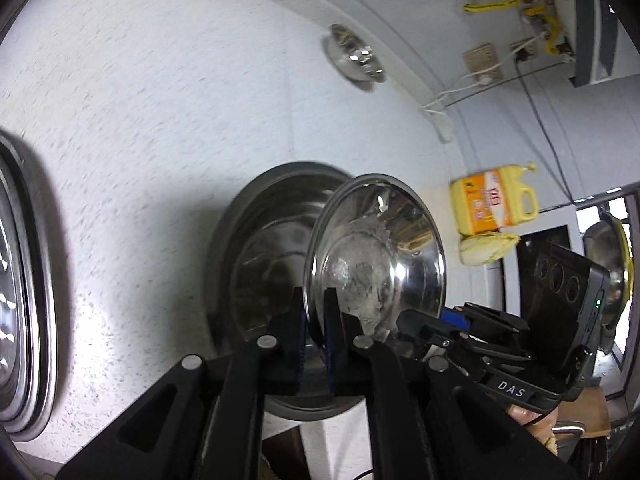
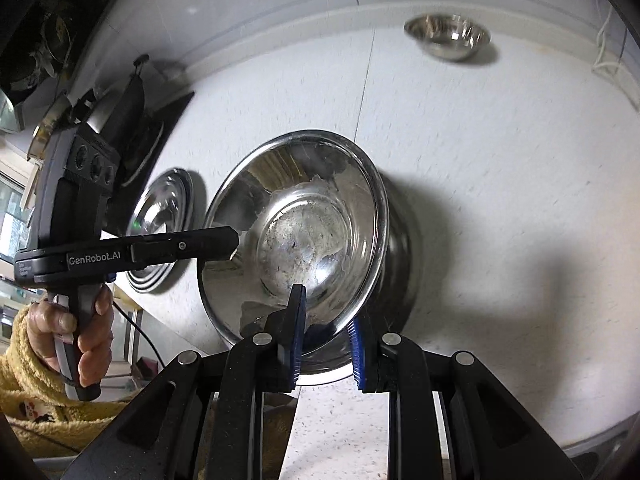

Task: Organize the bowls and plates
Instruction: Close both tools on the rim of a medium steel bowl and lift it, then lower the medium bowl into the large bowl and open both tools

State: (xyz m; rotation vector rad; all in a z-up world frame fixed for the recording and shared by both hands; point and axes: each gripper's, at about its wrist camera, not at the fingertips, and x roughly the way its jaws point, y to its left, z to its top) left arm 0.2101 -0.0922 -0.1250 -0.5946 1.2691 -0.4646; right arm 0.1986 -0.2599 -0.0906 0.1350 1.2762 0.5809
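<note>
A white speckled counter [image 2: 500, 208] dominates, with open room to its right and far side. Mid-task: the bowl [image 2: 296, 232], carried over a larger basin [image 2: 400, 240] at centre, is pinched at opposite rims by both tongs, the right gripper [image 2: 326, 344] narrow on the near rim, the left gripper [image 1: 316, 320] shut on the left rim. A steel plate [image 2: 160, 232] lies left near the counter edge beside the stove [image 2: 156, 132]; a small bowl [image 2: 448, 36] sits far by the wall, not yet gathered. Stacking looks barely begun.
</note>
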